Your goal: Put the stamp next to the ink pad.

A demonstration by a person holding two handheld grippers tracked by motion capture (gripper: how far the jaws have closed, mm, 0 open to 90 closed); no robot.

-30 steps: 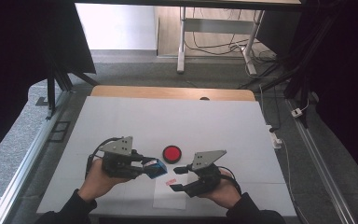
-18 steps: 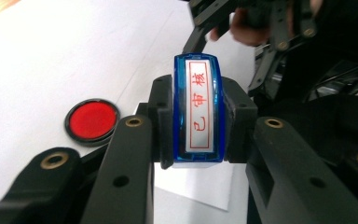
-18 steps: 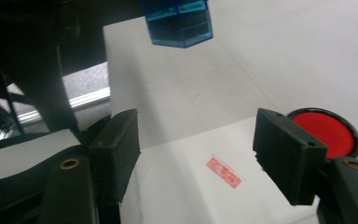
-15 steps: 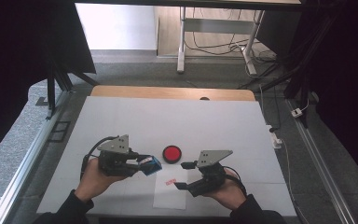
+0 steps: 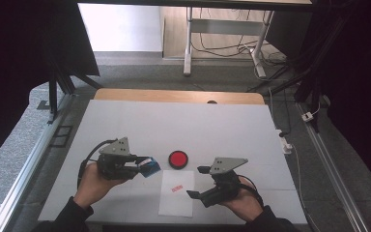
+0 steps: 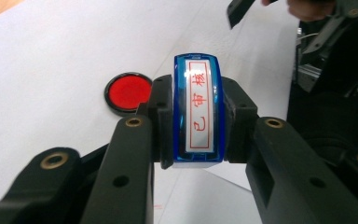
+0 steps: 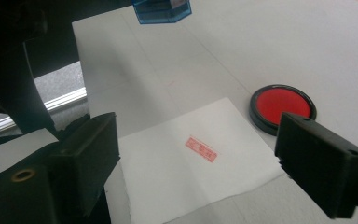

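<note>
Left gripper view: my left claw [image 6: 198, 126] is closed tight on the blue stamp [image 6: 198, 109], one jaw pressed to each side of its body. The stamp's face is turned toward the camera and shows red characters inside a red frame. Beyond the left jaw sits the round red ink pad [image 6: 128, 92] on the white table [image 6: 51, 56], apart from the stamp. A corner of the white paper [image 6: 235, 170] shows past the right jaw.

Right gripper view: my right claw [image 7: 196, 163] is wide open and holds nothing. Between its jaws, farther out, lies the paper, flat on the table, with a small red rectangular print [image 7: 201, 149] near its middle. The ink pad lies just beyond the right jaw, close to the paper's edge. The stamp hangs at the top of this view, clear of the table.

High view: the left claw, with the stamp at its tip, is held just beside the ink pad, off the paper's far left corner. The right claw is over the table near the paper's right edge; I cannot tell if it touches the sheet. The characters on the stamp face read only from the left claw's camera; the print on the paper reads best from the right one.
</note>
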